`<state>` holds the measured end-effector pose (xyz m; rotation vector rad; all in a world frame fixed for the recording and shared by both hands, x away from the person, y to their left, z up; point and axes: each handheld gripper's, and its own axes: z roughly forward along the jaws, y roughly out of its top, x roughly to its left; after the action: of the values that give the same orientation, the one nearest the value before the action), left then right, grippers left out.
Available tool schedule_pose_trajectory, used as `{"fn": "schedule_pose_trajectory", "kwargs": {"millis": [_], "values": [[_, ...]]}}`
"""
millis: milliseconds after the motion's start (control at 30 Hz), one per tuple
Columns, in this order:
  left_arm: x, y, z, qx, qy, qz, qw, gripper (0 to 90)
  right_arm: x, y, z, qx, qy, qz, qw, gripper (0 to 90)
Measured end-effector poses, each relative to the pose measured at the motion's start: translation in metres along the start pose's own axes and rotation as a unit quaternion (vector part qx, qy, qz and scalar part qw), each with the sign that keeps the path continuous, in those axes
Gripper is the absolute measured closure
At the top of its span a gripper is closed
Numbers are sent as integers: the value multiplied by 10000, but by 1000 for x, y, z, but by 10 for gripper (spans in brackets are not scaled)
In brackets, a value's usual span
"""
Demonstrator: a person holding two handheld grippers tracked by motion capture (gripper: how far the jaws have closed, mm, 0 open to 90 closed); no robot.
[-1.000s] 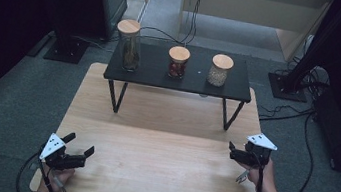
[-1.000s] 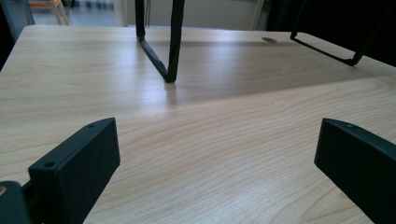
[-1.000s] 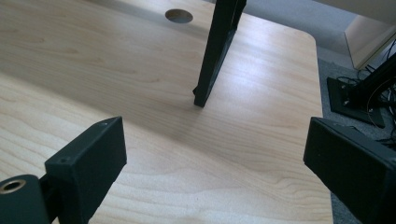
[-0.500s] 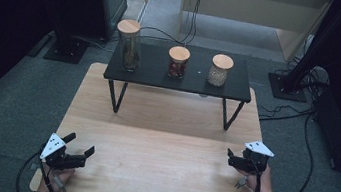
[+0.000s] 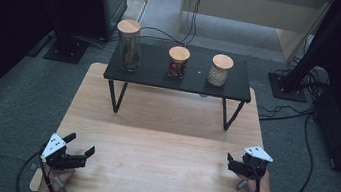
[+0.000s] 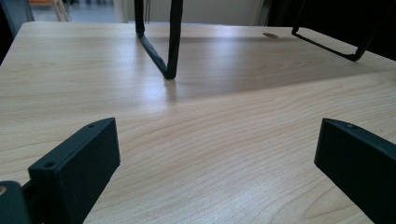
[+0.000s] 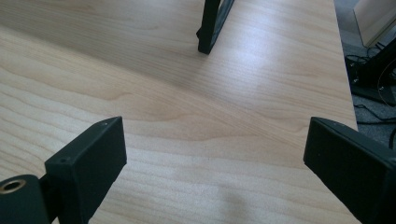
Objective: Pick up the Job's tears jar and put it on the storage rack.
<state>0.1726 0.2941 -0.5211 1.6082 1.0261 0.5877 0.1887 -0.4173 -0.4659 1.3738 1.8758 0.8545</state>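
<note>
Three glass jars with wooden lids stand on a low black shelf [image 5: 150, 79] at the back of the wooden table [image 5: 162, 140]: a tall jar [image 5: 129, 45] at the left, a jar with red contents [image 5: 178, 63] in the middle, a jar with pale contents [image 5: 221, 70] at the right. My left gripper [image 5: 81, 147] rests low over the table's front left corner, open and empty [image 6: 215, 154]. Near the front right edge, my right gripper [image 5: 230, 163] is also open with only bare wood between its jaws [image 7: 215, 149].
The shelf's black wire legs [image 6: 170, 42] [image 7: 211, 25] stand on the table ahead of both grippers. Cables [image 5: 305, 125] lie on the grey floor to the right. A dark stand base [image 5: 66, 48] sits on the floor at the left.
My right gripper has come down and slightly nearer the front edge of the table. The left gripper has stayed where it was.
</note>
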Motion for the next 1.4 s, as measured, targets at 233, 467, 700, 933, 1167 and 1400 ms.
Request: {"fn": "schedule_pose_trajectory", "kwargs": {"millis": [233,467,700,933,1167,1400], "values": [[-1,1,0,23,12,15,10000,2,0,-8,1,9,-10,52,10000,57],[-1,1,1,32,21,23,10000,2,-2,-15,1,6,-8,107,9999,57],[-2,1,1,37,32,24,10000,2,-2,-22,0,-14,-6,138,9999,57],[-2,2,1,54,44,33,10000,2,-2,-28,-2,-94,5,198,9998,57],[-3,2,1,64,55,32,10000,2,-4,-34,-2,-124,104,256,9995,57],[-4,2,1,60,82,31,9999,2,-9,-37,-3,-152,226,395,9988,57]]}}
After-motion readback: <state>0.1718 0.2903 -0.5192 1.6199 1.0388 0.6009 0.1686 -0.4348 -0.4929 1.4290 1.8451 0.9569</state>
